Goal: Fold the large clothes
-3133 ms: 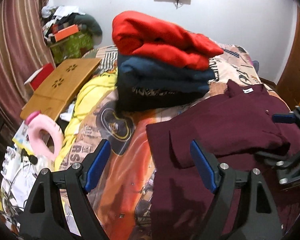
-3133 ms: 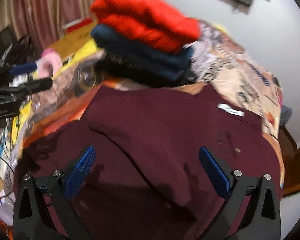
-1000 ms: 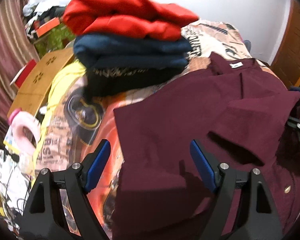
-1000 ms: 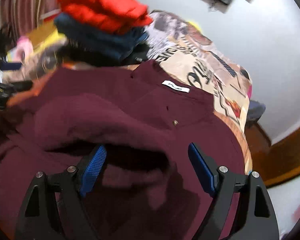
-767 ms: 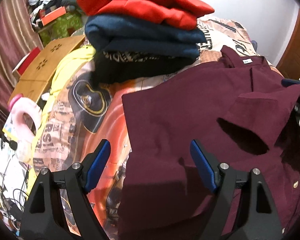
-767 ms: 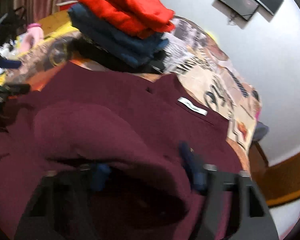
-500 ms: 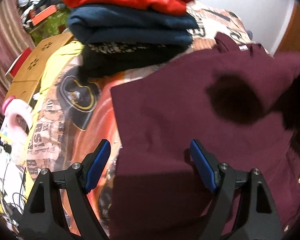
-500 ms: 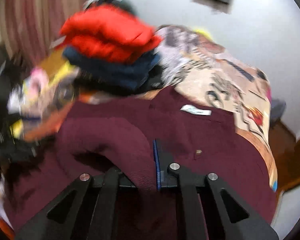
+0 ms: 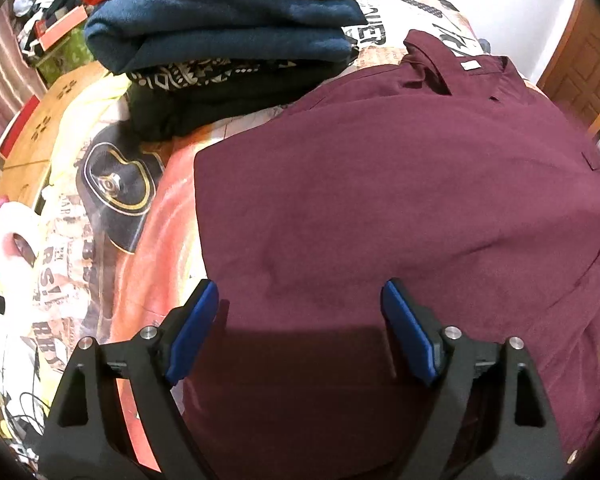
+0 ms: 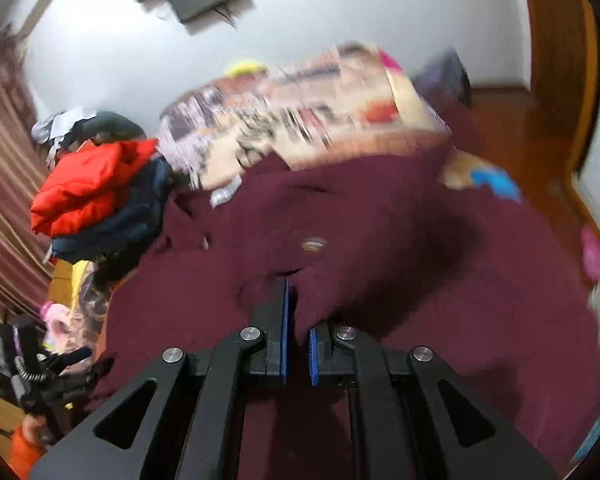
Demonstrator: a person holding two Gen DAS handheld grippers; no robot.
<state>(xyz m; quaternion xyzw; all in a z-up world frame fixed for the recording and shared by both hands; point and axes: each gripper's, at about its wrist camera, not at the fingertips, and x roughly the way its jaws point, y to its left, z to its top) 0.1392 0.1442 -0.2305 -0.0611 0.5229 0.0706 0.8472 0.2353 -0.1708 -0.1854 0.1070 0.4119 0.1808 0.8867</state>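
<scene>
A maroon button shirt (image 9: 380,160) lies spread on the printed bed cover (image 9: 112,184), collar and white label at the far end. My left gripper (image 9: 298,292) hovers over the shirt's near left part. Its jaws are opening and the blue pads (image 9: 192,328) touch nothing; the cloth lies below them. In the blurred right wrist view my right gripper (image 10: 298,320) is shut on a raised fold of the maroon shirt (image 10: 420,260), with cloth pinched between the pads.
A stack of folded clothes (image 9: 220,40), red on blue on black, stands at the shirt's far left. A wooden lap tray (image 9: 40,136) and a pink item (image 9: 12,232) lie at the bed's left edge. A wooden door (image 9: 580,80) is at the right.
My right gripper shut on the shirt's fold, then rolled and swung sideways with it. The raised flap at the right of the left wrist view is gone. The left gripper sank slightly.
</scene>
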